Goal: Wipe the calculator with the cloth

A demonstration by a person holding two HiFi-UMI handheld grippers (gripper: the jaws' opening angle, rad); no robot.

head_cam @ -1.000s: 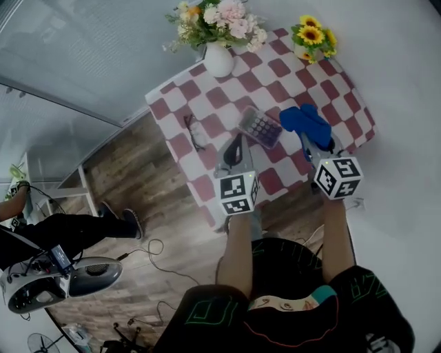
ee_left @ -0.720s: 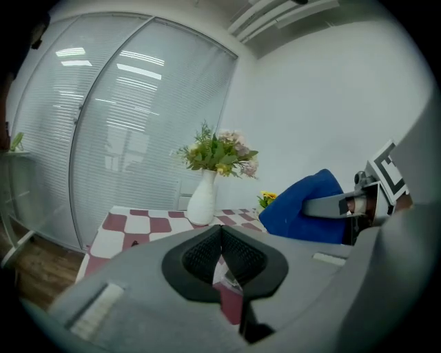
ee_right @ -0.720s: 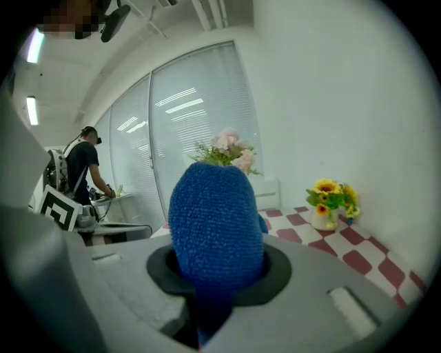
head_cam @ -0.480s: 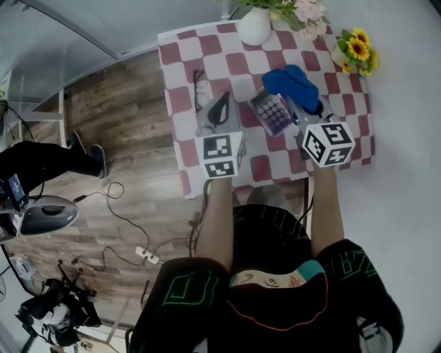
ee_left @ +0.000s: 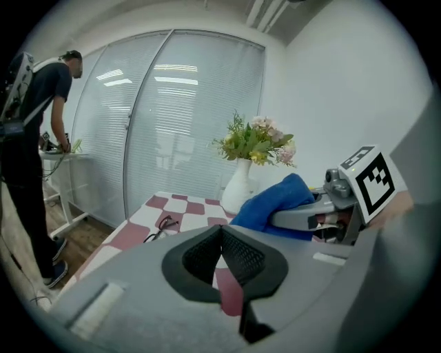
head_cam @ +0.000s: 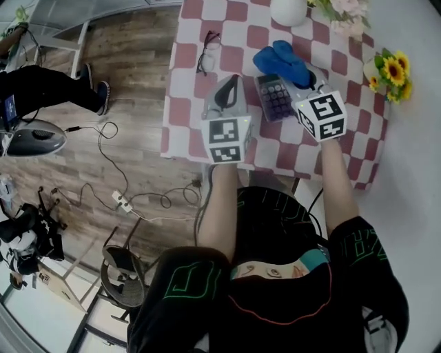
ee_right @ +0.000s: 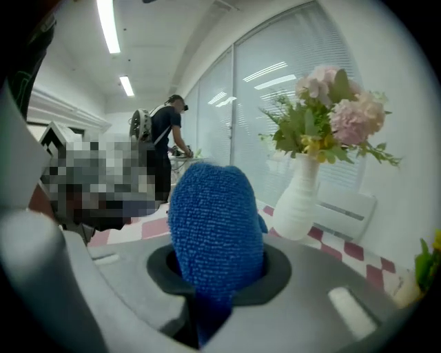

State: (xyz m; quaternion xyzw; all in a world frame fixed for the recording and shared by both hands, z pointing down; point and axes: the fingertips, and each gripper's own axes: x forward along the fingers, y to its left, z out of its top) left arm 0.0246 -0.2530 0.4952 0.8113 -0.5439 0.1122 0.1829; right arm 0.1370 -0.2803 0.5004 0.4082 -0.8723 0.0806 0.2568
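Cut off at the top of the head view: white ceramic vase (head_cam: 288, 9), only its lower body in frame. Right side of the dark rectangular calculator with purple keys (head_cam: 275, 96) partly behind the right hand-held gripper (head_cam: 304, 81); keys too small to read. Contact between the blue terry cloth (head_cam: 281, 61) and the calculator's far end: not clear from above.

From the left: black-rimmed glasses (head_cam: 209, 51) lying towards the far left corner of the red-and-white checked worktop (head_cam: 180, 110). Next, the left hand-held gripper (head_cam: 230, 86), forearm stretched straight forward across the near edge, jaws pressed together with nothing between them, tips over the worktop's middle, just left of the calculator. Calculator flat near the middle of the worktop, between the two grippers. Right hand-held gripper extended likewise, roughly parallel to the left one, clamped on the blue cloth, a thick fold bulging up out of the jaws. Yellow sunflowers (head_cam: 391, 67) by the right edge.
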